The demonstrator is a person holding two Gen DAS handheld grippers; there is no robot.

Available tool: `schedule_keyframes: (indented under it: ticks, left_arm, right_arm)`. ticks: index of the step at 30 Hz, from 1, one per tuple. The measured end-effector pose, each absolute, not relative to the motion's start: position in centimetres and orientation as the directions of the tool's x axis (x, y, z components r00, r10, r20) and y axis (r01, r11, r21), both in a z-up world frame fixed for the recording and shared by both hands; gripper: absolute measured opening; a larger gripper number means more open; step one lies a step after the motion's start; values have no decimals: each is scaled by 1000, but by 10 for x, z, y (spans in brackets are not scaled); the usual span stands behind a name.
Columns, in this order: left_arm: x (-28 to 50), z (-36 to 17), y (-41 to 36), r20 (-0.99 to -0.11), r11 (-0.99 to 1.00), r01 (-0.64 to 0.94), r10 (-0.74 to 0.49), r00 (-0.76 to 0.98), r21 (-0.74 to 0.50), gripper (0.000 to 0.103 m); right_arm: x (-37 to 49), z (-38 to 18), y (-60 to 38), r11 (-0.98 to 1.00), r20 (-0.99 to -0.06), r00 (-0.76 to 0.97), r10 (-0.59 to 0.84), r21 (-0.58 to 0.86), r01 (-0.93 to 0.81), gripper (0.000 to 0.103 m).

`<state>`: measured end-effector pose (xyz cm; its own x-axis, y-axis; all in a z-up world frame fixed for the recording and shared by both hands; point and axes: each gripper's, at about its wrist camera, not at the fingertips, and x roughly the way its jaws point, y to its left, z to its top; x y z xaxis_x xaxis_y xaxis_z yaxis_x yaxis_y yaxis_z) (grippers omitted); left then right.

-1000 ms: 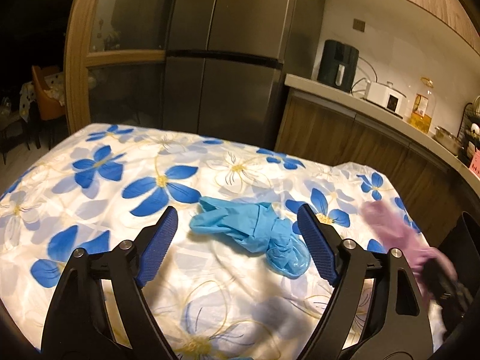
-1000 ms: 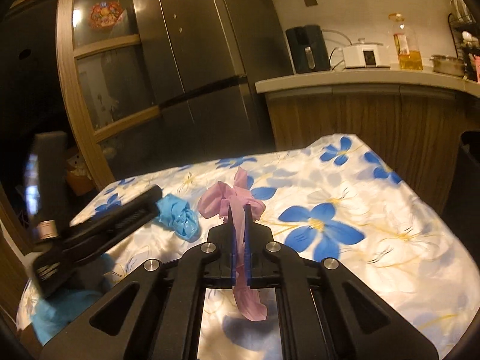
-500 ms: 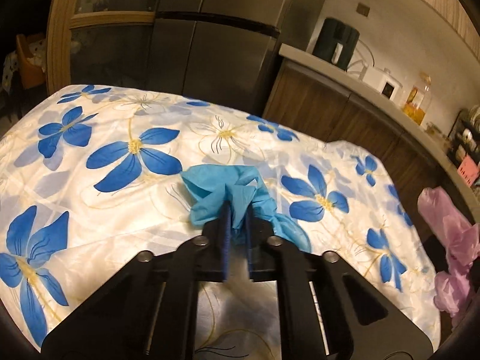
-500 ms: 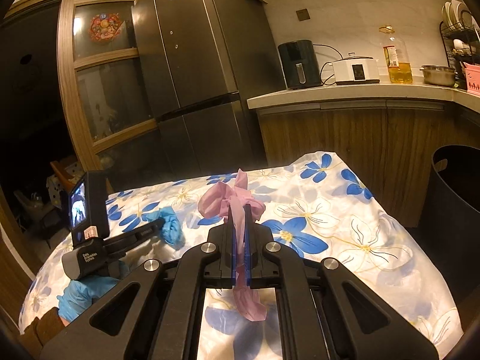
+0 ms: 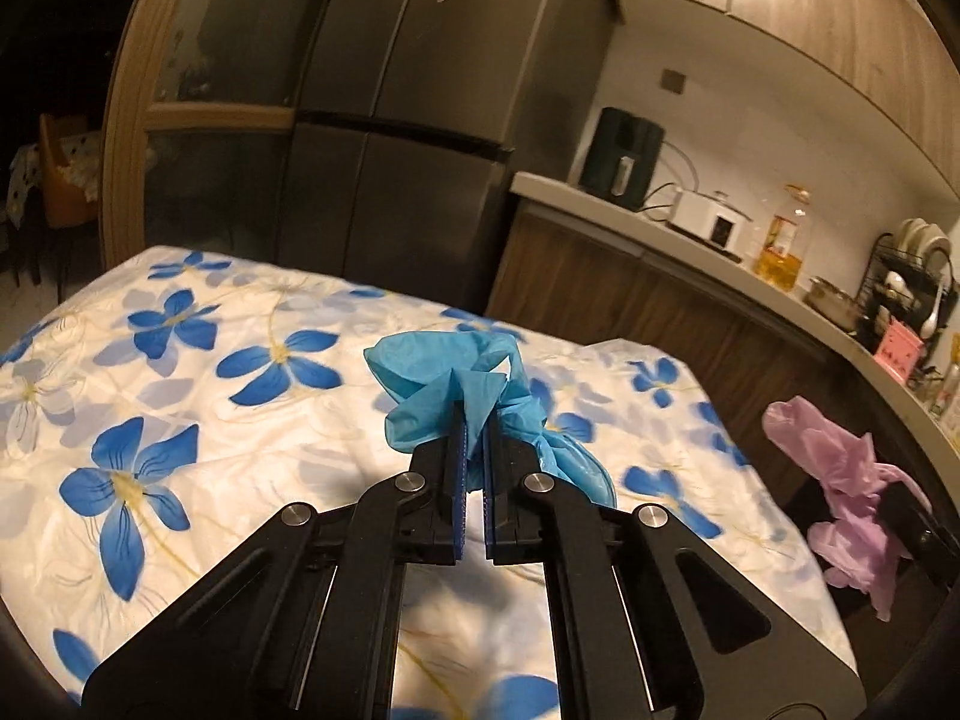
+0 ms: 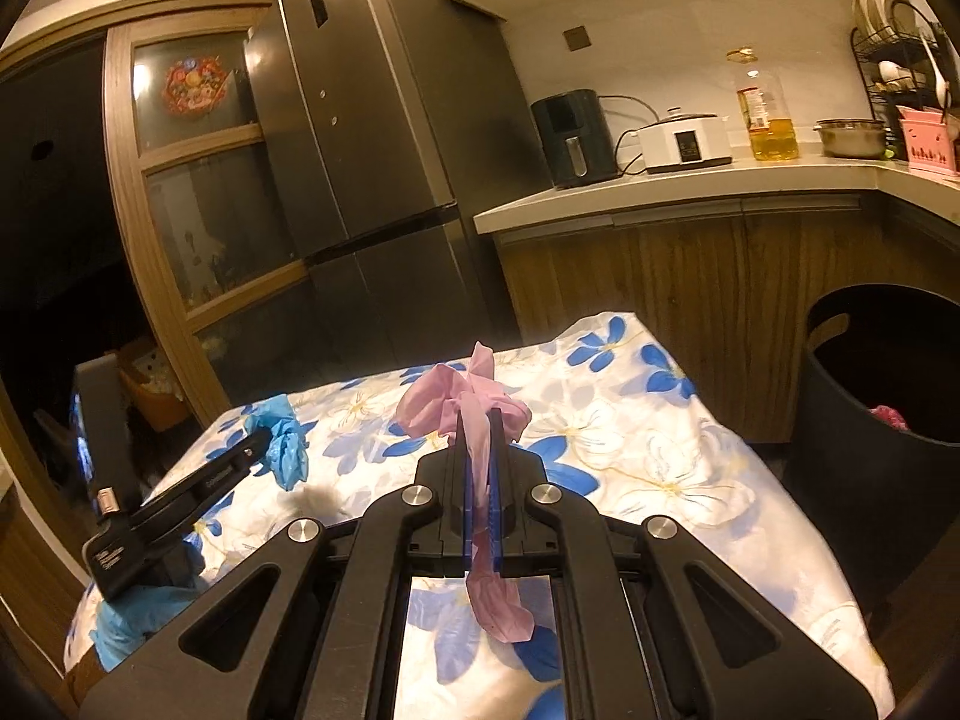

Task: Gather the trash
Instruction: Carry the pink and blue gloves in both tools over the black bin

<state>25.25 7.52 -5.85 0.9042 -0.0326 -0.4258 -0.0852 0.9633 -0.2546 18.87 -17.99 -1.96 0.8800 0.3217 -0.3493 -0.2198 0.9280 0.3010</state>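
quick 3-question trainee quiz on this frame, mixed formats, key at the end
1. True or false: the left gripper is shut on the blue glove.
2. What does the right gripper hold?
A. pink glove
B. a sponge
C. nothing
3. Fill in: to the right of the flowered tablecloth stands a black ____.

Key: 1 true; 2 A; 3 bin.
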Motion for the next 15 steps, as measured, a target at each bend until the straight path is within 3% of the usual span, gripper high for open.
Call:
schedule_keyframes:
  ticks: [15]
  left_arm:
    - [226, -8, -38, -333, 972, 139, -197, 922, -191, 3]
  right_arm:
    - [152, 3, -261, 937, -269, 943, 194, 335, -97, 5]
